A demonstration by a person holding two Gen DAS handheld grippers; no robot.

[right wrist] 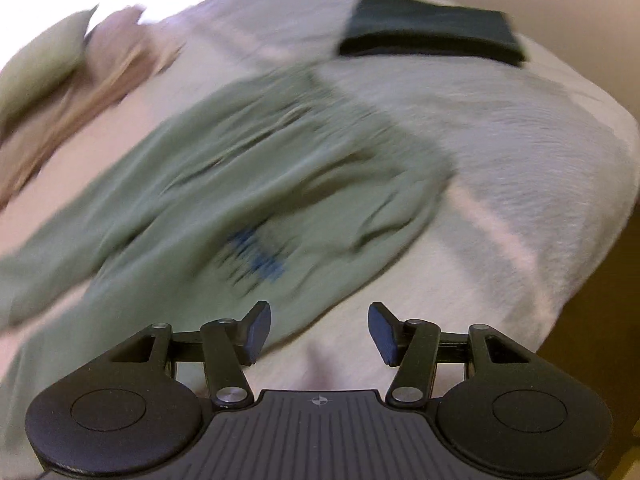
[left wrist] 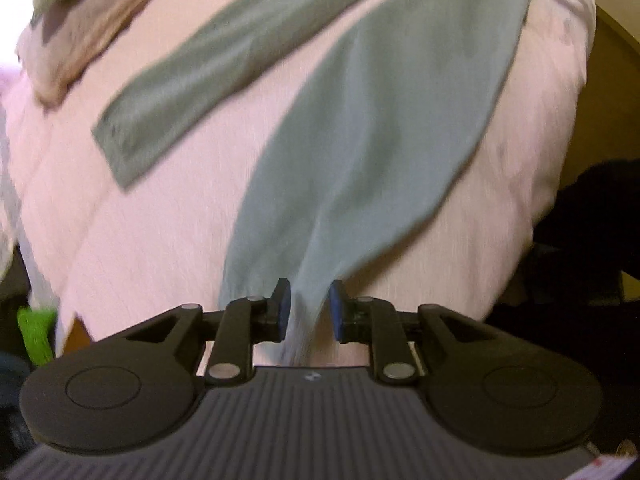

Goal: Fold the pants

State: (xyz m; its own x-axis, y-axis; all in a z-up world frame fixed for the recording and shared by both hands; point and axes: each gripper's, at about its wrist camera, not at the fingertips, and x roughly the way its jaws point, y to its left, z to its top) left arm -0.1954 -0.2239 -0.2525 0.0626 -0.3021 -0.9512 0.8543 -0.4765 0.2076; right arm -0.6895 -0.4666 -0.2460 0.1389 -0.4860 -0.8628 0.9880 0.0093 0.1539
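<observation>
In the left wrist view we see our left gripper [left wrist: 309, 309] with a gathered hem of the sage-green pants [left wrist: 372, 152] between its narrowly parted pads, grip uncertain, legs running toward 12 o'clock over the pink bedspread [left wrist: 168, 232], while in the right wrist view our right gripper [right wrist: 319, 333] hangs released, the pants' blurred waist at 10 o'clock and a folded dark garment [right wrist: 432, 34] at 1 o'clock.

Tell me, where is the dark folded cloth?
In the right wrist view, the dark green folded cloth lies flat at the top right on the pale pink bedspread, beyond the spread-out sage green pants and apart from them.
</observation>
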